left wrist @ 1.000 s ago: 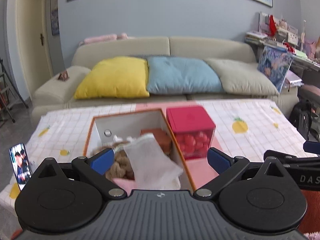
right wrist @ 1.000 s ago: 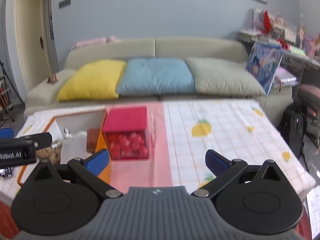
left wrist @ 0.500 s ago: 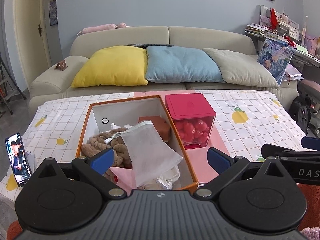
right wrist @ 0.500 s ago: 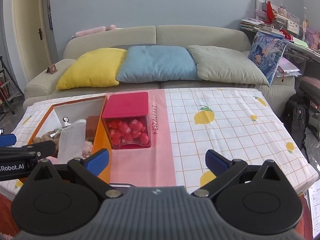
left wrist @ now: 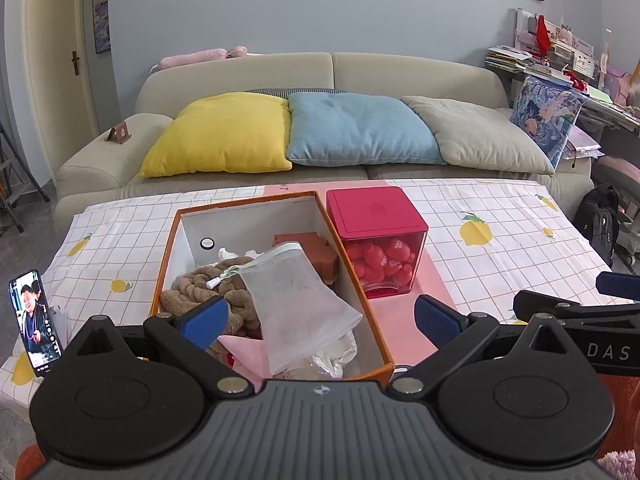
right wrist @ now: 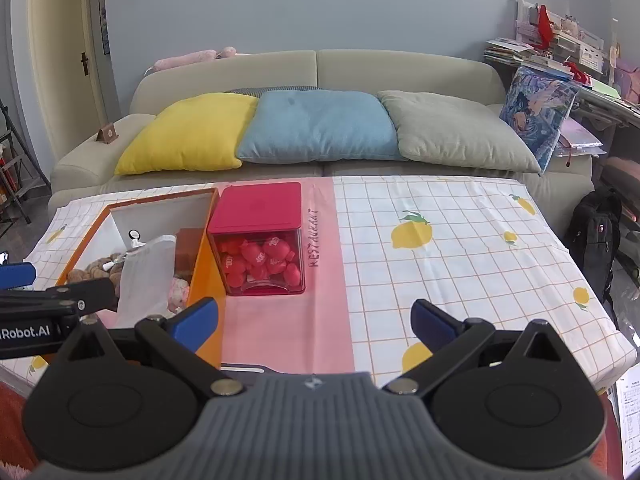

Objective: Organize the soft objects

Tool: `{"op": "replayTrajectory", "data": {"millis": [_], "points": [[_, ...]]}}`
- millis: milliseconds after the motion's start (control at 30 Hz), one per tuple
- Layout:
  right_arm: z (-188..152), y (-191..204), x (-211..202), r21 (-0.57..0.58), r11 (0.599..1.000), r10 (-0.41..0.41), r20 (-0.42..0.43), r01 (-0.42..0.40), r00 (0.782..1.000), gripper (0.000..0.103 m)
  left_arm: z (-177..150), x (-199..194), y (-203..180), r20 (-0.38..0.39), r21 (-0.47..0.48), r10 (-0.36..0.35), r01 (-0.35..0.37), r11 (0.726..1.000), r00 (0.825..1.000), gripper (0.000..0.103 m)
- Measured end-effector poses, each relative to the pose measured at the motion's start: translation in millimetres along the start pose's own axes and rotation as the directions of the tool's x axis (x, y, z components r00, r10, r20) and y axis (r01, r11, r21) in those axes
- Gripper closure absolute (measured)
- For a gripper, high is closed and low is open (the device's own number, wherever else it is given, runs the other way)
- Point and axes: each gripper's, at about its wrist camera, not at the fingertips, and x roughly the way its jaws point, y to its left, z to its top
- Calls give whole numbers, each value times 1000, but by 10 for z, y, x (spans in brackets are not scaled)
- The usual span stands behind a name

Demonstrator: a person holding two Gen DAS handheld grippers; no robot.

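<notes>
An orange box point(left wrist: 352, 272) with white inside walls sits on the table and holds soft things: a brown fluffy cloth point(left wrist: 200, 292), a white mesh bag point(left wrist: 296, 296), a rust-coloured sponge point(left wrist: 316, 250) and pink and white fabric point(left wrist: 248, 354). The box also shows in the right wrist view point(right wrist: 206, 276). My left gripper point(left wrist: 320, 318) is open and empty, held back at the box's near end. My right gripper point(right wrist: 316, 316) is open and empty over the pink strip of the tablecloth, right of the box.
A clear container with a red lid point(left wrist: 374, 236) full of red pieces stands against the box's right side. A phone point(left wrist: 36, 322) leans at the table's left edge. A sofa with yellow, blue and grey cushions point(left wrist: 352, 128) stands behind the table. A black backpack point(right wrist: 596, 232) is at far right.
Both grippers have pulled back and risen from the table, so the box and container show more from above. Both stay open. Nothing in the box has moved.
</notes>
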Motion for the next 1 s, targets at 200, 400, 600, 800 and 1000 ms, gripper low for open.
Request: {"op": "replayTrajectory", "data": {"millis": [200,400,600,800,1000], "points": [[3,-2,2,0,1000,-1,3,1,1000,3,1,4,-4,1,4,0,0,1000,1000,0],[5,-7,8,3,1000,-2,2,2,1000,3,4,2,-6,2,5,0,0,1000,1000,0],[9,-8,11,4,1000,-3,1,3,1000,3,10,-8,-11,16,26,6,-6,1000,1000,0],[15,-11,11,5,1000,-4,0,4,1000,3,23,-12,14,23,21,-13,12,1000,1000,0],[16,-9,19,8,1000,-6,-2,6,1000,3,20,-14,18,23,22,-15,15,1000,1000,0]]}}
